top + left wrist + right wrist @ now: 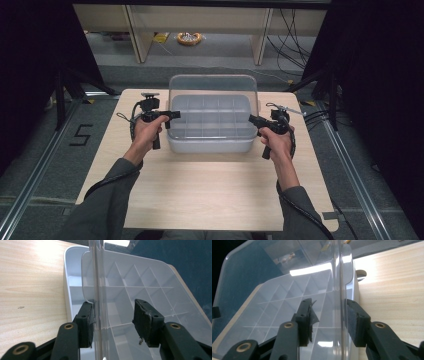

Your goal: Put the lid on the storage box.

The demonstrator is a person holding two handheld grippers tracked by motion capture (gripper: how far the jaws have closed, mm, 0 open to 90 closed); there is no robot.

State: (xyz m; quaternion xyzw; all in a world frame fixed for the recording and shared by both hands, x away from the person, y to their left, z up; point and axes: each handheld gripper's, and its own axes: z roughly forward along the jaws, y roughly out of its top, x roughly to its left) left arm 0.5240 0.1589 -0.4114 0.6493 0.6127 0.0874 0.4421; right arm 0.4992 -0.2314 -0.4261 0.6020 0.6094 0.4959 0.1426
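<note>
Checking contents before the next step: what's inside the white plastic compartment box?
The white plastic compartment box shows a grid of dividers with bare cells. The raised clear plastic lid blurs the rear cells, and the front wall hides the nearest cell floors.

**What the views are leaving unclear**

The clear lid (213, 95) is veiling the box's (210, 145) far compartments. The bottom edge is cutting off both sleeves. The yellow item (189, 38) on the far floor is staying too small to identify.
</note>
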